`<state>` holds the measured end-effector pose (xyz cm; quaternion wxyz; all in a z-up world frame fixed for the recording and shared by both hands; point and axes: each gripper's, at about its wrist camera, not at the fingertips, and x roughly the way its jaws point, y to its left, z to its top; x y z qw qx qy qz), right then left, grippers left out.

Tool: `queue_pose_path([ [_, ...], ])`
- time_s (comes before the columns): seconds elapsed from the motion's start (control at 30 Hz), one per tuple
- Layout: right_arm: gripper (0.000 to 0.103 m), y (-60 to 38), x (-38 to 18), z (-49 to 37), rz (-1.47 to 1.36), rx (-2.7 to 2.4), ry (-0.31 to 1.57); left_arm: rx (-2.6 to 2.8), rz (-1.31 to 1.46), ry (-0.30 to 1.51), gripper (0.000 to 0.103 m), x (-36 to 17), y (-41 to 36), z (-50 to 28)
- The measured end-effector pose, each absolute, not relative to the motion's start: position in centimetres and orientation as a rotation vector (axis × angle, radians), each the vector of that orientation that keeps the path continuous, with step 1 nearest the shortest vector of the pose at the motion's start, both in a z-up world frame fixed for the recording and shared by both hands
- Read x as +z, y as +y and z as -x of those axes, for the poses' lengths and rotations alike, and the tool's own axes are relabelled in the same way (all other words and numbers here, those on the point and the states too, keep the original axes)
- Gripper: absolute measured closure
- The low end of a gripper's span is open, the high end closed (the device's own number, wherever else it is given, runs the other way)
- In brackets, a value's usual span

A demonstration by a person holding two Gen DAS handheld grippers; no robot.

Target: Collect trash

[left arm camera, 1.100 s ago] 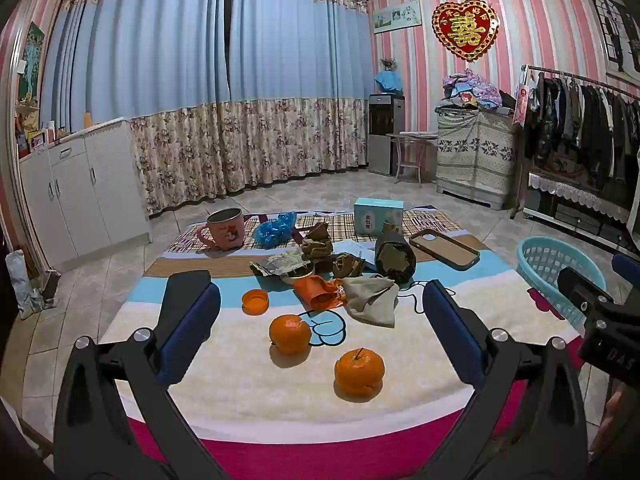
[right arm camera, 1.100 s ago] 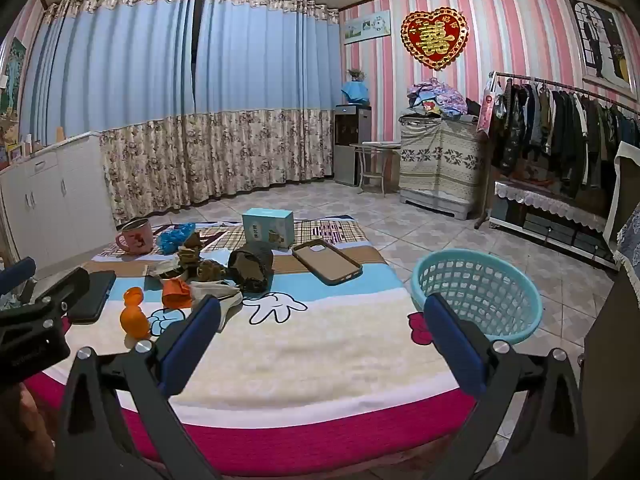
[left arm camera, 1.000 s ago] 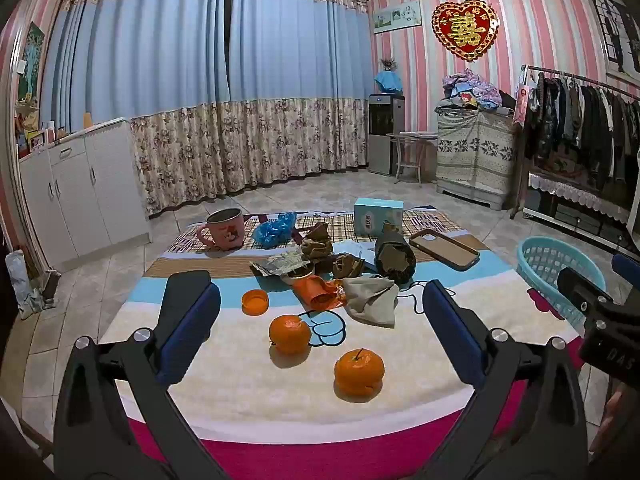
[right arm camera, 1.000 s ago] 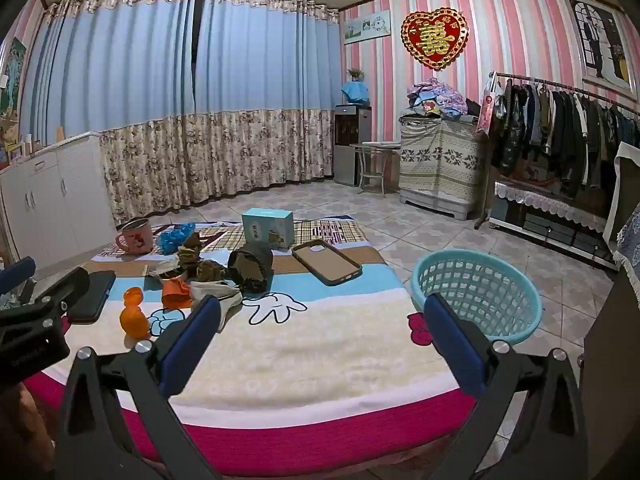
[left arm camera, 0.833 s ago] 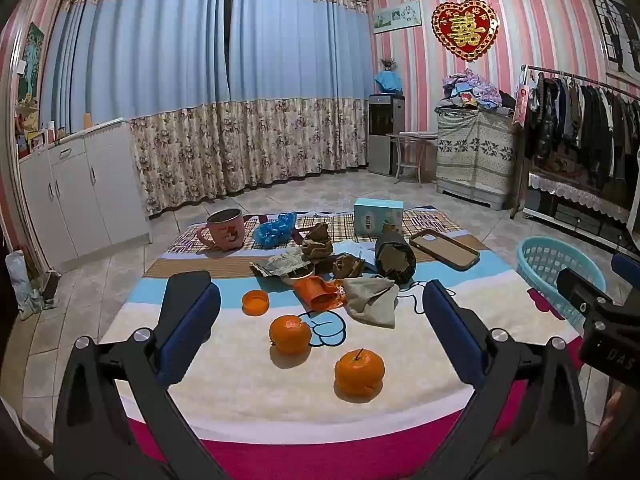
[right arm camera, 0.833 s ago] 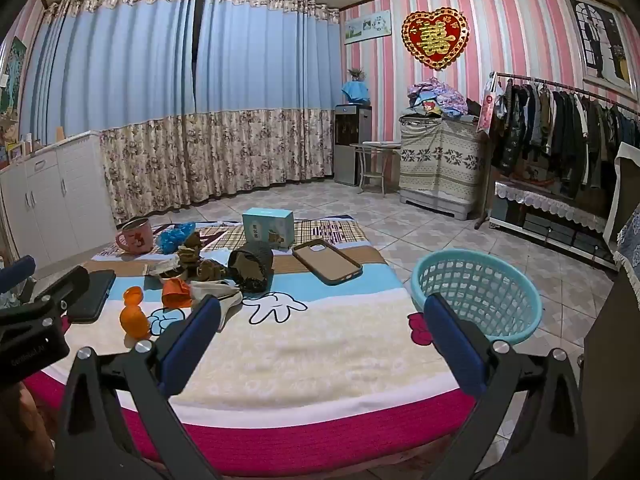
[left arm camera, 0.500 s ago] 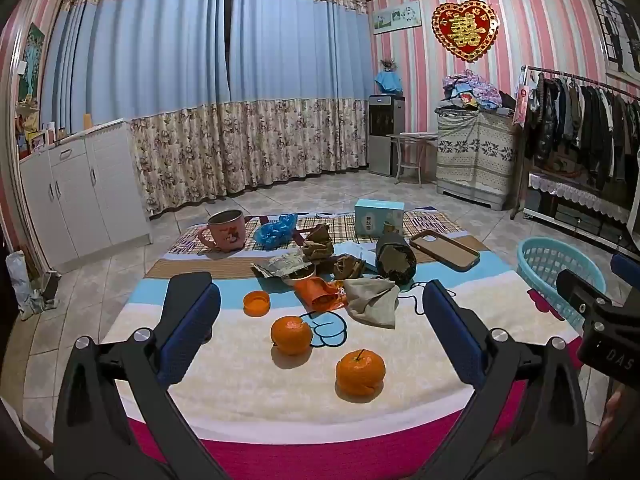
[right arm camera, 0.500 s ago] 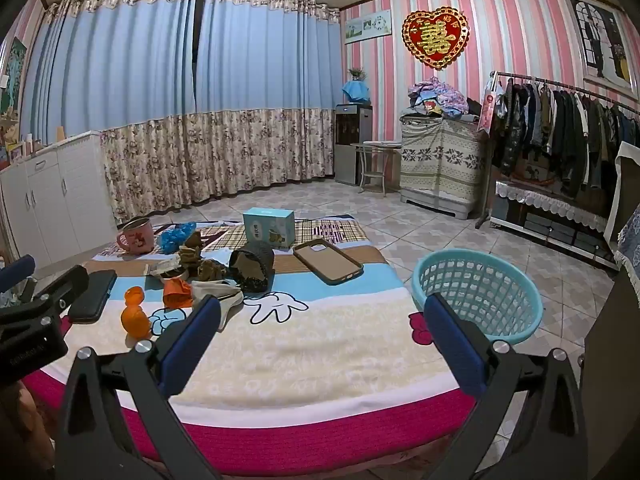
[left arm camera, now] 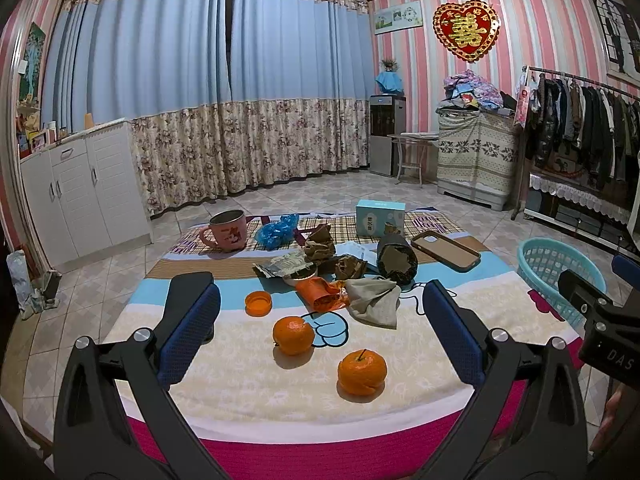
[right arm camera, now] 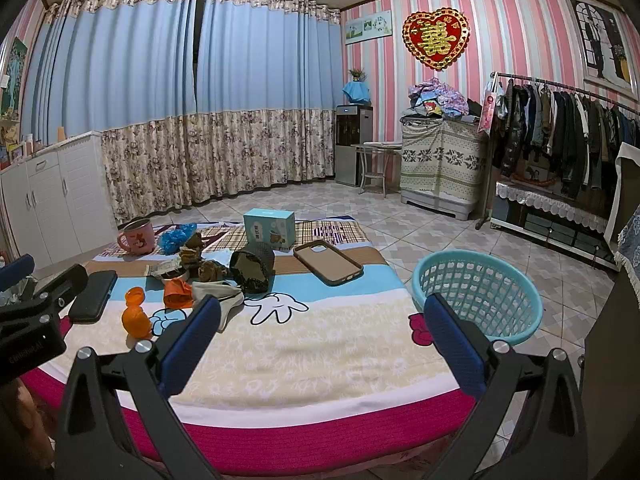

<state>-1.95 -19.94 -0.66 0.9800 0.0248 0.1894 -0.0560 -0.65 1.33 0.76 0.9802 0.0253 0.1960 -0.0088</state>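
Observation:
A pile of trash lies mid-table: an orange wrapper (left arm camera: 325, 294), crumpled brown paper (left arm camera: 319, 245), a silver wrapper (left arm camera: 283, 264), a beige rag (left arm camera: 374, 300) and a blue plastic bag (left arm camera: 277, 231). The wrapper (right arm camera: 177, 292) also shows in the right wrist view. A teal basket (right arm camera: 478, 294) stands off the table's right side. My left gripper (left arm camera: 320, 328) is open and empty above the near table edge, short of the pile. My right gripper (right arm camera: 320, 336) is open and empty above the near edge, the basket to its right.
Two oranges (left arm camera: 293, 335) (left arm camera: 362, 372), an orange cap (left arm camera: 258, 303), a pink mug (left arm camera: 227, 231), a teal box (left arm camera: 379, 223), a dark cylinder (left arm camera: 397, 260) and a phone case (left arm camera: 445, 250) lie on the cartoon cloth (left arm camera: 240, 376). A clothes rack (right arm camera: 568, 132) stands right.

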Motion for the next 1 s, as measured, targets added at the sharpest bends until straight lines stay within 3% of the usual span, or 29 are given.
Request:
queue_pose_path([
  [0.5, 0.004, -20.4, -0.9, 1.0, -0.033, -0.132, 0.382, 0.011, -0.040, 0.421, 0.005, 0.0, 2.5, -0.2],
  [1.0, 0.004, -21.3, -4.4, -3.7, -0.004, -0.166, 0.405, 0.082, -0.052, 0.544, 0.005, -5.9, 6.5, -4.6],
])
